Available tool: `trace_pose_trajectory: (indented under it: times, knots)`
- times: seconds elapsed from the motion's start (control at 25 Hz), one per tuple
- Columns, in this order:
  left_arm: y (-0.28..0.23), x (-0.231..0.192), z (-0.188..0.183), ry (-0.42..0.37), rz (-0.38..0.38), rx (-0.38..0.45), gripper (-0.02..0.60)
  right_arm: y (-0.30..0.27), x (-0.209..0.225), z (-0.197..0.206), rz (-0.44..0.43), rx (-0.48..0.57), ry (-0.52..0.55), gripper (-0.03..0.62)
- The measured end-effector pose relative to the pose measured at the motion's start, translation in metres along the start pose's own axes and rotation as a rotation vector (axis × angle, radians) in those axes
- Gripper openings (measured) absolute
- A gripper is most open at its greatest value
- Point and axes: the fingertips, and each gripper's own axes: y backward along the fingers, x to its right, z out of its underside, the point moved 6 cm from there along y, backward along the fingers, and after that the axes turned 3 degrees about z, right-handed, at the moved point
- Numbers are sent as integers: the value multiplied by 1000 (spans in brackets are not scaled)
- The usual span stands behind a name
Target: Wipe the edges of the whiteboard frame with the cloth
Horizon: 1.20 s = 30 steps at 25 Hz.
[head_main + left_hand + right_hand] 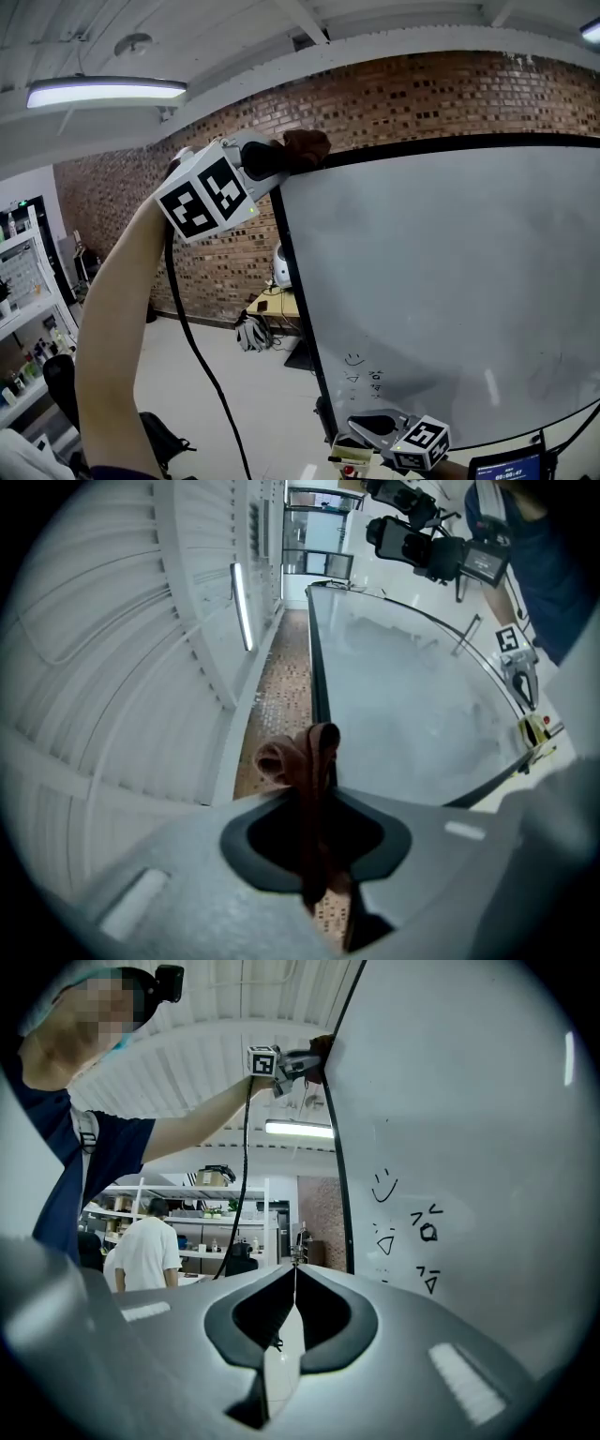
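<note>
The cloth point(307, 145) is pinched tight in the left claw point(286, 159) and is pressed onto the top left corner of the whiteboard frame point(298, 300), right where the top edge and the side edge meet. So the job looks to be parked at that corner. Which edges are already done can't really be told, since no dust or streaks are seen on the black frame either way. At a guess, most of the top edge and the whole bottom are left.

The right claw point(370, 427) is clenched on nothing and is held low, by the whiteboard's bottom left corner.

A black cable point(192, 337) is hung from the left claw beside the whiteboard's side edge, and it could be snagged on a downward pass. Small doodles point(361, 370) are seen low on the whiteboard, and a brick wall point(422, 94) behind it.
</note>
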Motion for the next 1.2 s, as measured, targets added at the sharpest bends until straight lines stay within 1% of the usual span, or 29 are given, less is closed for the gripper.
trace_pose_trajectory:
  times: [0.16,0.28,0.4,0.52,0.72,0.8,0.96,1.08,1.2]
  knots:
    - [-7,-6,-15,32,65,-14,71,14,1,-1,12,6,-8,12]
    - [-12,-6,-31,30,97,-15,71,25,1,3,27,2,-8,12]
    - [-18,-5,-49,26,126,-12,71,40,2,6,34,2,-31,12]
    - [-24,-3,-71,42,162,-7,71,57,5,6,54,-2,-26,12]
    - [-35,-4,-96,39,162,4,71,82,4,5,79,4,-26,12]
    - [-38,-3,-106,40,168,6,71,94,2,6,91,13,-44,12]
    - [-44,-1,-132,35,181,-8,71,124,0,16,115,18,-70,12]
    - [-50,0,-153,41,187,-15,71,149,-3,20,130,39,-104,12]
    - [-56,-1,-171,56,178,-27,71,178,-3,23,152,28,-97,12]
